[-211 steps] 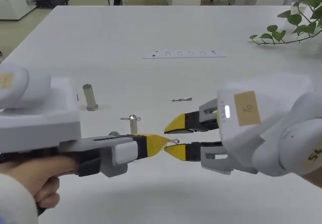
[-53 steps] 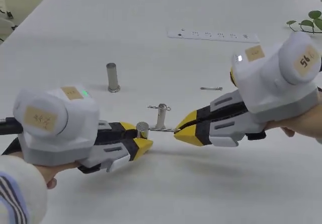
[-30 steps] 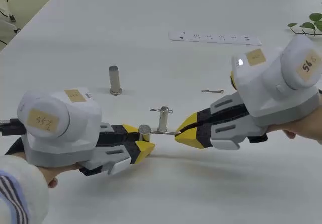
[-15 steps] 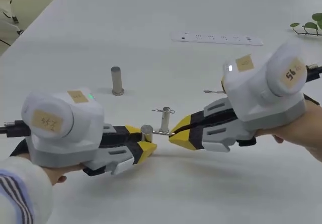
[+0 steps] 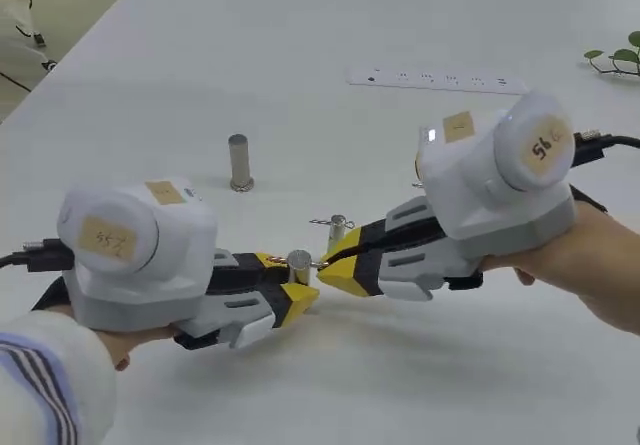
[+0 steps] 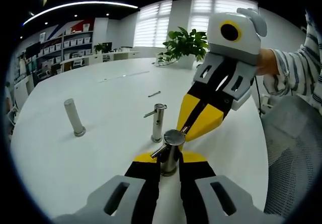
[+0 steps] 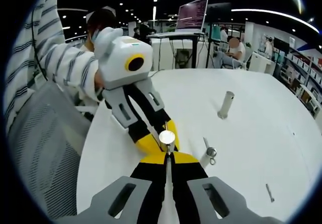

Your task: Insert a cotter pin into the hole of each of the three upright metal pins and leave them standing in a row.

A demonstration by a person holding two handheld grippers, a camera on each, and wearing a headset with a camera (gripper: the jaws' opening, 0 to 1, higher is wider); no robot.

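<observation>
White bench [image 5: 250, 55]: plain matte top.
Power strip [image 5: 437, 79]: white, lies flat on the bench at its far side.
Plant [image 6: 186, 42]: green and leafy, stands at the far end of the bench in front of the window blinds [image 6: 211, 5]. A sprig shows at the right edge of the head view.
Mesh chair [image 7: 45, 148]: grey, just beside the bench edge.
Shelves [image 6: 50, 50]: stocked, along the far wall.
Screen [image 7: 191, 15]: lit, raised on a stand beyond the bench.

Left gripper [image 5: 298, 278] and right gripper [image 5: 329, 265], fingers clamped, meet tip to tip.
</observation>
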